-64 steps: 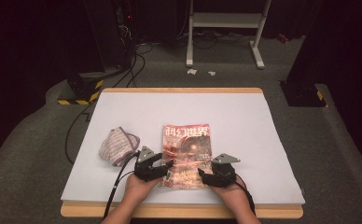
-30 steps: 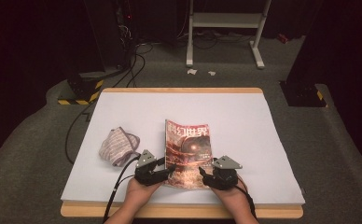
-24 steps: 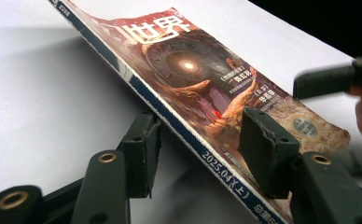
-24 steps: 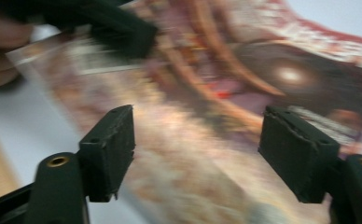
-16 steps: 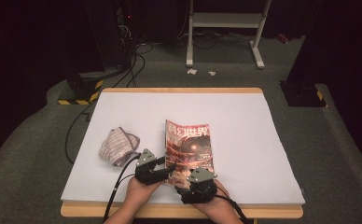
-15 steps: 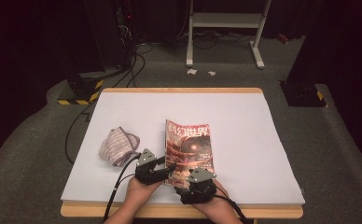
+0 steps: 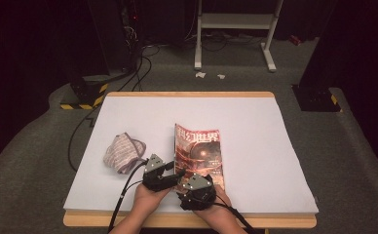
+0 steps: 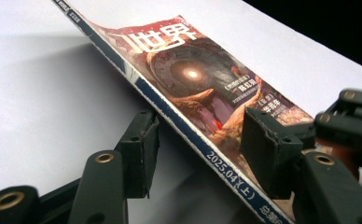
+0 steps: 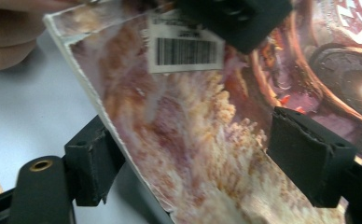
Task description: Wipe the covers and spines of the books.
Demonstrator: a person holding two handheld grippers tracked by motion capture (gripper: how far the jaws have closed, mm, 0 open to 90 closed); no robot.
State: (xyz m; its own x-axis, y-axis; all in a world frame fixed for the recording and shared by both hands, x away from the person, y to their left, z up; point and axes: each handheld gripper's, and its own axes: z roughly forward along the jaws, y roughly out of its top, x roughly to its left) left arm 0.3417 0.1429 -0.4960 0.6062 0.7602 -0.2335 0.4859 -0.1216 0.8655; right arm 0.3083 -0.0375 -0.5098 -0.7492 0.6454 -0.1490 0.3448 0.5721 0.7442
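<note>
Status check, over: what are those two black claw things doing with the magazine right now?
Left gripper open, jaws astride the magazine's raised spine edge. Right gripper open, jaws astride its near corner. Magazine tilted up off the table. Striped cloth lies apart at left, not in the way.

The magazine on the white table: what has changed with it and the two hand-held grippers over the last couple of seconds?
The right hand-held gripper moved left from the magazine's right edge to its near left corner, beside the left hand-held gripper. The glossy reddish-covered magazine has its spine edge lifted off the white table, with both grippers' jaws astride it. The striped crumpled cloth stayed put.
</note>
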